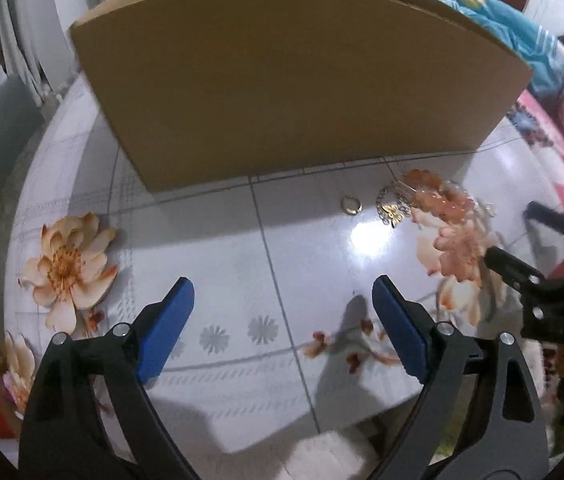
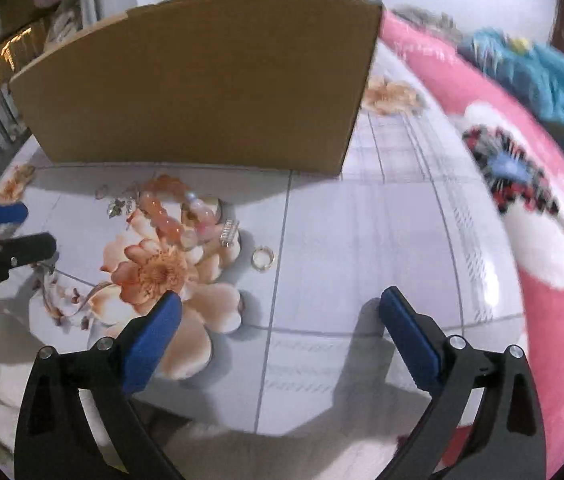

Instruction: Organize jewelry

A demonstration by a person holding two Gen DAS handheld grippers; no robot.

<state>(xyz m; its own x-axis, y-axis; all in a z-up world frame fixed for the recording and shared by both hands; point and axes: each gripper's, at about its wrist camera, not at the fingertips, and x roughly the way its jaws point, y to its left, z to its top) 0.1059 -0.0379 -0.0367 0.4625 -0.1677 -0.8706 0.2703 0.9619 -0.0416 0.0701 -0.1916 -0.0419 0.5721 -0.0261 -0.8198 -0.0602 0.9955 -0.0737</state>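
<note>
1. Your right hand-held gripper point(image 2: 280, 308) hangs wide and empty; the gold ring point(image 2: 263, 259) lies flat on the surface point(image 2: 362, 240) just ahead, slightly left of its centre line. A ring has no long axis, so any approach angle should serve.
2. Your left hand-held gripper point(image 1: 283, 300) is also wide and empty, and sits farther from the jewelry.
3. The bead bracelet point(image 2: 170, 216) and silver chain point(image 2: 122, 204) cluster left of the ring.
4. The cardboard box point(image 2: 202, 92) stands behind; its contents are hidden.
</note>
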